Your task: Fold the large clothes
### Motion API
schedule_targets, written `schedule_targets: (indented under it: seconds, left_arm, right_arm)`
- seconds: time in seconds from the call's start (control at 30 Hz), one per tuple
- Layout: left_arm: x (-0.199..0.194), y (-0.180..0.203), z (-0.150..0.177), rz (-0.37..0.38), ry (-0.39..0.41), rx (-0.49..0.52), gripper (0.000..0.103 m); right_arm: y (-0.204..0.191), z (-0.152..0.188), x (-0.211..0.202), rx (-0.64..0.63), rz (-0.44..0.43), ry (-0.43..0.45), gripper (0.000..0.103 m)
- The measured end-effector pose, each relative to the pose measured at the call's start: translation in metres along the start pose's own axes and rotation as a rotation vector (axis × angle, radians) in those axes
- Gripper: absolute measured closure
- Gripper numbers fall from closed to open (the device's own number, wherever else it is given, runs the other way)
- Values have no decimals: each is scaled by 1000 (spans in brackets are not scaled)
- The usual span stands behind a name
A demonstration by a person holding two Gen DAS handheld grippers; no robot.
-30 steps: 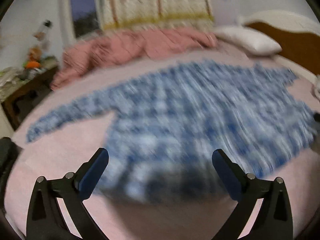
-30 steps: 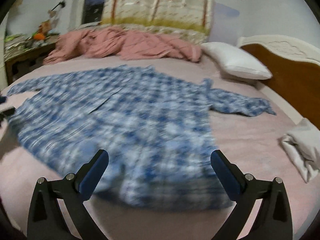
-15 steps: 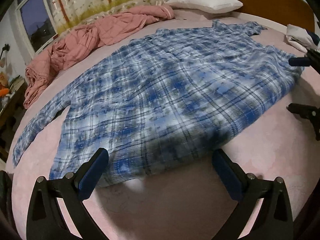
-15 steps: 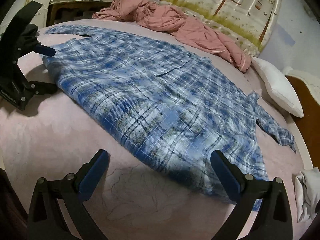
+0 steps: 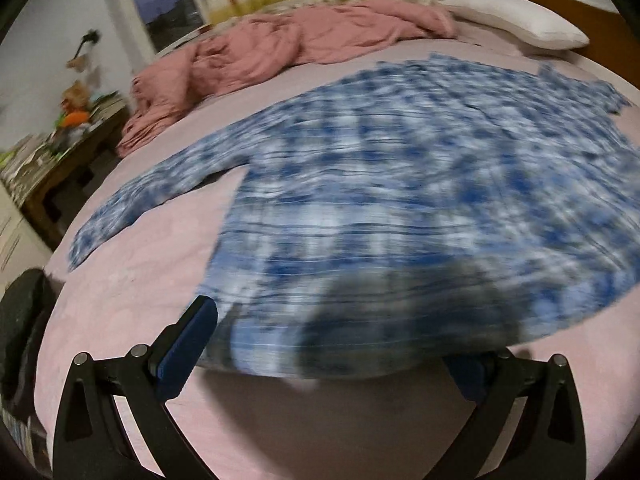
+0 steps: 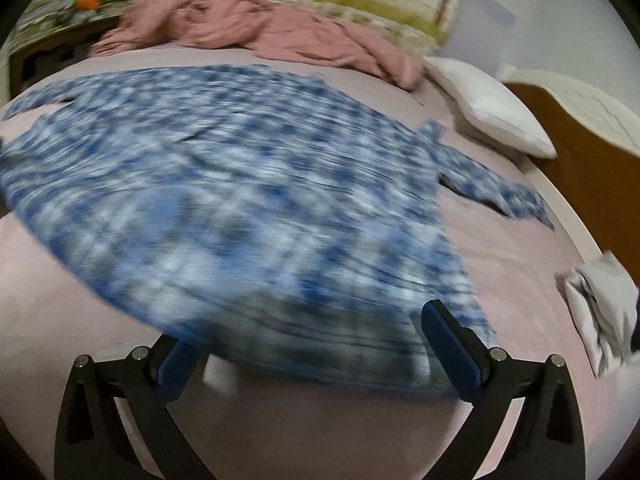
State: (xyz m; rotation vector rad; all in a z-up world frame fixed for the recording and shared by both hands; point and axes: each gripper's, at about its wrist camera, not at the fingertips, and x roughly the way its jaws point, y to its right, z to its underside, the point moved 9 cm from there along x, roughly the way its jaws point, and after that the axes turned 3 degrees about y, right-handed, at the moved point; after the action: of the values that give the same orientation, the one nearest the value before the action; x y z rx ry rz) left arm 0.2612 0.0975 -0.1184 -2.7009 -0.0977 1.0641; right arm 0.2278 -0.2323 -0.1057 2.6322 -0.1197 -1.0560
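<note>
A large blue and white plaid shirt [image 5: 400, 180] lies spread flat on the pink bed sheet [image 5: 152, 280], one sleeve stretched out left. The picture is blurred by motion. My left gripper [image 5: 328, 360] is open at the shirt's near hem, which lies between the fingers and covers the right fingertip. In the right wrist view the shirt [image 6: 240, 184] fills the middle, its other sleeve [image 6: 492, 192] reaching right. My right gripper [image 6: 316, 360] is also open at the hem, and the cloth edge overlaps its left finger.
A crumpled pink quilt [image 5: 300, 48] lies along the far side of the bed. A white pillow [image 6: 492, 108] rests by the wooden headboard [image 6: 580, 152]. A folded white cloth [image 6: 600, 312] sits at the right edge. A cluttered side table [image 5: 60, 148] stands at left.
Both grippers have dropped low and moved in to the shirt's near hem, which now lies between the fingers. Neither view shows the other gripper any more.
</note>
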Motion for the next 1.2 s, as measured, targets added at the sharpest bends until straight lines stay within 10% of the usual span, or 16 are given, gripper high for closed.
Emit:
schedule_targets:
  seconds: [0.27, 0.37, 0.43, 0.47, 0.53, 0.73, 1.2]
  left_arm:
    - [-3, -17, -4, 27, 30, -97, 8]
    - [-5, -22, -6, -3, 43, -110, 42]
    - [-6, -25, -7, 2, 43, -124, 84]
    - [-6, -27, -7, 9, 44, -136, 87]
    - [-8, -31, -9, 26, 55, -169, 95]
    - [-27, -39, -23, 36, 132, -217, 98]
    - [54, -41, -139, 65, 13, -169, 98]
  right_arm:
    - [29, 1, 0, 108, 20, 1, 0]
    - [27, -2, -3, 103, 5, 12, 3]
    - [26, -4, -7, 115, -9, 31, 40]
    - [27, -5, -7, 131, -15, 35, 71]
    - [30, -6, -7, 169, -37, 42, 82]
    - [40, -21, -29, 206, -36, 159, 94]
    - [69, -123, 44, 201, -31, 90, 94]
